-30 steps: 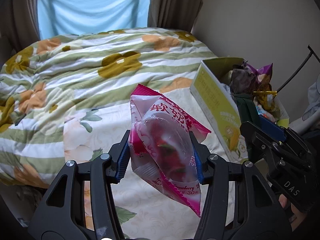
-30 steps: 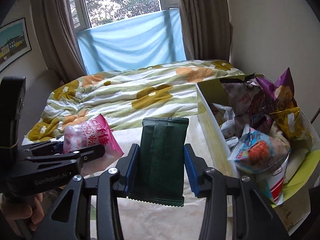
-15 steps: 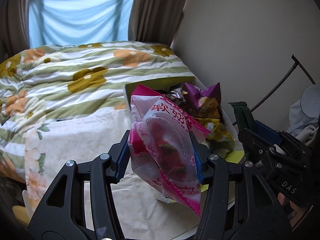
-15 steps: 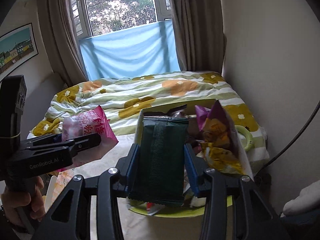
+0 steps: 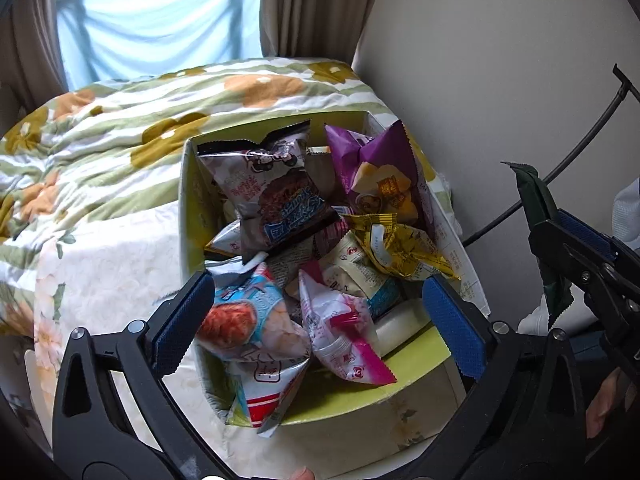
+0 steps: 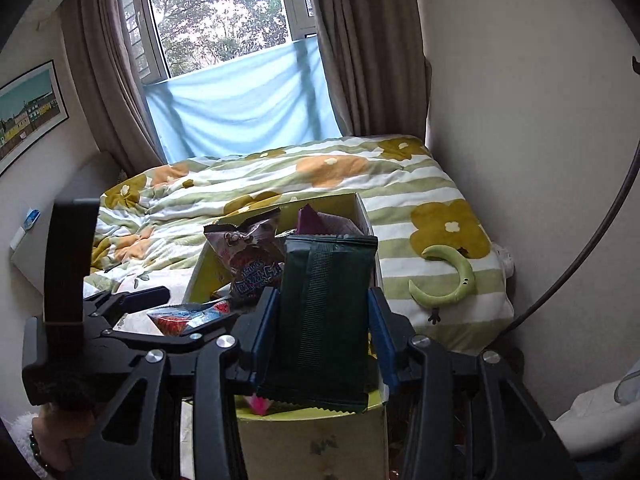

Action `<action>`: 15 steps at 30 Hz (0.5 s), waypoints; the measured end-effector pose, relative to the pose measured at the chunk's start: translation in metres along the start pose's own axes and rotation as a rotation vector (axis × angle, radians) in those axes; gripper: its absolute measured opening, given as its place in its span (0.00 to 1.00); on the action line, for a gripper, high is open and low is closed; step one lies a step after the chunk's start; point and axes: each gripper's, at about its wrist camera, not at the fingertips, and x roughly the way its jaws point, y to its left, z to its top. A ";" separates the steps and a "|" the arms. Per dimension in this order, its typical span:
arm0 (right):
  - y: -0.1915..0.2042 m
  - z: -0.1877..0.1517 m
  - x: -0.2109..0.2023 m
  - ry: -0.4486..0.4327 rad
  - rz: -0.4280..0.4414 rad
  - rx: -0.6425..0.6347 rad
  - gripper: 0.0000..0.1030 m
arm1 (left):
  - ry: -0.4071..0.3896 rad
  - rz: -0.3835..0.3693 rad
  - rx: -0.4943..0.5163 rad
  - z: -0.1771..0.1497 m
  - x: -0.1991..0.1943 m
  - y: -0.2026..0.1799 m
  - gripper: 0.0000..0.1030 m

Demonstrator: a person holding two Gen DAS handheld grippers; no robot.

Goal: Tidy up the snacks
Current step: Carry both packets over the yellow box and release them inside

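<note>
Blue ribbed pads line both fingers of the left claw point(image 5: 320, 324), whose jaws are opening and stand wide apart above the near end of the snack box point(image 5: 188, 204); nothing is pressed between them. Directly below the gap, inside the box, lies a pink-and-white packet point(image 5: 344, 340), free of both pads. Beside it, toward the box's left wall, sits a blue-and-red packet point(image 5: 248, 320) that overhangs the near rim. Farther into the box stand a grey cartoon-printed packet point(image 5: 276, 188) and a purple packet point(image 5: 380, 172), with a crumpled gold packet point(image 5: 400, 240) in front of the purple one. The box is a yellow-green carton, open at the top, resting on a flowered bed cover point(image 5: 120, 152).

The right claw point(image 6: 322, 320) is closed on a dark green packet point(image 6: 324, 320), held upright with its crimped seam facing the camera and both pads pressing its side edges. This packet hangs over the near end of the box, to the right of the left claw. In the left wrist view the same green packet appears at the right edge, outside the box's right wall.

Beyond the box, on the bed, lies a green crescent-shaped cushion point(image 6: 448, 280), well apart from the box's right wall. Behind the bed a blue cloth point(image 6: 240, 108) covers the lower window between brown curtains point(image 6: 360, 48).
</note>
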 end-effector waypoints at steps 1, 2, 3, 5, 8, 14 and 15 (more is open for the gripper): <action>0.000 0.001 0.002 0.002 0.006 -0.004 0.39 | 0.005 0.008 -0.010 -0.001 -0.001 0.005 1.00; 0.001 0.000 0.003 0.005 0.012 -0.008 0.39 | 0.008 0.015 -0.021 -0.004 -0.003 0.011 1.00; 0.001 0.000 0.006 0.009 0.019 -0.010 0.39 | 0.010 0.016 -0.035 -0.007 -0.005 0.016 1.00; 0.004 -0.001 0.009 0.015 0.035 -0.014 0.39 | 0.012 0.009 -0.067 -0.016 -0.012 0.028 1.00; 0.014 -0.001 0.011 0.024 0.064 -0.040 0.39 | 0.008 0.027 -0.093 -0.023 -0.021 0.047 1.00; 0.040 0.009 0.036 0.070 0.140 -0.105 0.39 | 0.012 0.098 -0.130 -0.036 -0.032 0.072 1.00; 0.044 0.011 0.044 0.087 0.149 -0.109 0.39 | 0.014 0.111 -0.136 -0.039 -0.033 0.077 1.00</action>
